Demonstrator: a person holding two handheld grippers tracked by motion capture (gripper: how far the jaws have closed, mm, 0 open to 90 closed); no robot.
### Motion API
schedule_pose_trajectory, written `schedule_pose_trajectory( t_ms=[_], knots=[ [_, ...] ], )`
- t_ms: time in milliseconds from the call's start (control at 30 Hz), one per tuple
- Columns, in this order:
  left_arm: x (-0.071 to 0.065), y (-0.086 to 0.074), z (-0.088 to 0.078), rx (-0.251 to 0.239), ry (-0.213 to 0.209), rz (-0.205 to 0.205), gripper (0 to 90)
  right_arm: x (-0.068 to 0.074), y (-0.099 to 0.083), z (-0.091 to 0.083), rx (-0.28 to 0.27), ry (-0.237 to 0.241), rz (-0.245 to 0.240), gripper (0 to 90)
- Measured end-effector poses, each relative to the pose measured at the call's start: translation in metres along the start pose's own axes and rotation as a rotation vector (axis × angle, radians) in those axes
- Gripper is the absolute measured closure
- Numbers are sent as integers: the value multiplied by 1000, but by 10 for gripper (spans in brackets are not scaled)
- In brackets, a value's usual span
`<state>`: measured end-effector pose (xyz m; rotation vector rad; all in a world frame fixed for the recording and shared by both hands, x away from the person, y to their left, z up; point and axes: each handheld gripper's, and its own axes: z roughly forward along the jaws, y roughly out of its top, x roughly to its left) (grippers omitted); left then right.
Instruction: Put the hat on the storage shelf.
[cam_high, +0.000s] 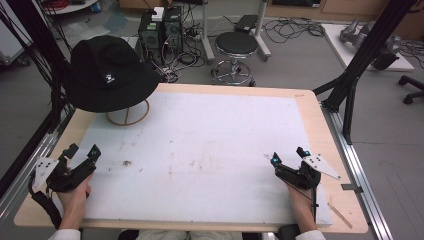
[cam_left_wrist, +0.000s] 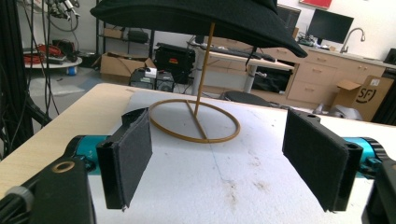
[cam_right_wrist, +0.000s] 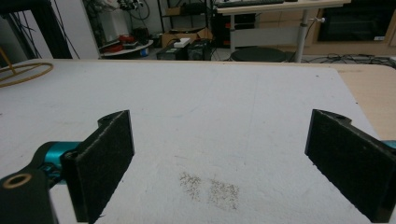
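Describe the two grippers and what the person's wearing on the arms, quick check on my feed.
Both grippers are black. The left gripper and right gripper each carry a grey three-cornered plate and teal parts near the jaws. The jaws are flat black slabs faced with dark, rough-looking pads. A black cable trails from the right one. White sleeves show at the wrists.

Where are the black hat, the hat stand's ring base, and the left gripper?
black hat (cam_high: 107, 70), high view, crown.
ring base (cam_left_wrist: 187, 135), left gripper view, front rim.
left gripper (cam_high: 82, 151), high view, between open jaws.
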<state>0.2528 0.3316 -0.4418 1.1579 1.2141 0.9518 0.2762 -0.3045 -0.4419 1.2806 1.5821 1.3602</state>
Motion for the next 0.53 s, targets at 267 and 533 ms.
schedule_pose_trajectory(
  t_ms=[267,533],
  knots=[
    [3,-1,4,12,6,7,242,-1,-1,-1,4,14,2,71],
    [2,-1,7,19,-7,15,242,-1,-1,-2,10,19,-7,71]
  ],
)
